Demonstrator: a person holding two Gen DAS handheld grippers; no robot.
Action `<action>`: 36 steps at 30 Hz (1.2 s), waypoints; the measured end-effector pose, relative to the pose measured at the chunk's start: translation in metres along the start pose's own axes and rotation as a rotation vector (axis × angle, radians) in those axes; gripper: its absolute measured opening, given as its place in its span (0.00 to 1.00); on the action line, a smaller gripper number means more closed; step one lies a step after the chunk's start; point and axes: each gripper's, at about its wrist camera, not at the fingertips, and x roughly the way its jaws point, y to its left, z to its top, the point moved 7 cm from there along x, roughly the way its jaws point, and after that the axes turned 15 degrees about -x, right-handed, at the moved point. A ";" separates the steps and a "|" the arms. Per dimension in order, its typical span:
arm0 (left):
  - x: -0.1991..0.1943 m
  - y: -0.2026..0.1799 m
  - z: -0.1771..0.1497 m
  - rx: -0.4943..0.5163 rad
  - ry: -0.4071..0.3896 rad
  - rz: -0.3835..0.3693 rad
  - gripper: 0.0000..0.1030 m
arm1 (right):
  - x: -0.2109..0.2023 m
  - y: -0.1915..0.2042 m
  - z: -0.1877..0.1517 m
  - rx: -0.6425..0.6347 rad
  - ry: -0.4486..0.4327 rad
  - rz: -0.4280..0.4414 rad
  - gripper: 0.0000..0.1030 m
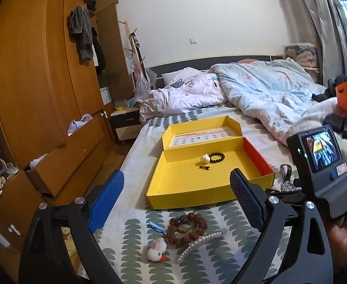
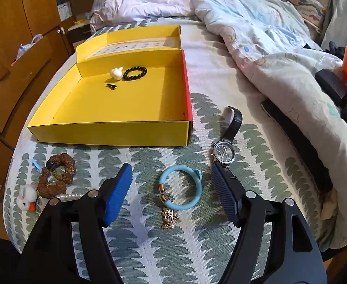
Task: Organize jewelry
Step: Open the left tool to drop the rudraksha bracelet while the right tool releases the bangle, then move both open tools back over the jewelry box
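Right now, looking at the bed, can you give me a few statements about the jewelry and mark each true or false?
1. The yellow box already holds a black bead bracelet. True.
2. The wristwatch lies inside the box. False: it lies on the bedspread, right of the box.
3. The right gripper is open, with the blue bangle between its fingers. True.
4. The left gripper is clamped on the brown bead bracelet. False: it is open and holds nothing.
5. The duck plush sits outside the box. True.
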 end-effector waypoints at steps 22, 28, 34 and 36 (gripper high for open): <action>0.079 0.018 0.042 -0.176 0.202 -0.179 0.87 | -0.011 0.013 0.047 -0.020 -0.141 0.053 0.69; 0.154 0.021 0.049 -0.234 0.393 -0.252 0.87 | 0.002 0.021 0.091 -0.079 -0.180 0.053 0.75; 0.225 0.010 0.024 -0.249 0.574 -0.277 0.87 | 0.047 0.046 0.132 -0.264 -0.121 0.031 0.77; 0.252 0.003 0.007 -0.263 0.667 -0.296 0.87 | 0.063 0.047 0.140 -0.300 -0.089 0.020 0.77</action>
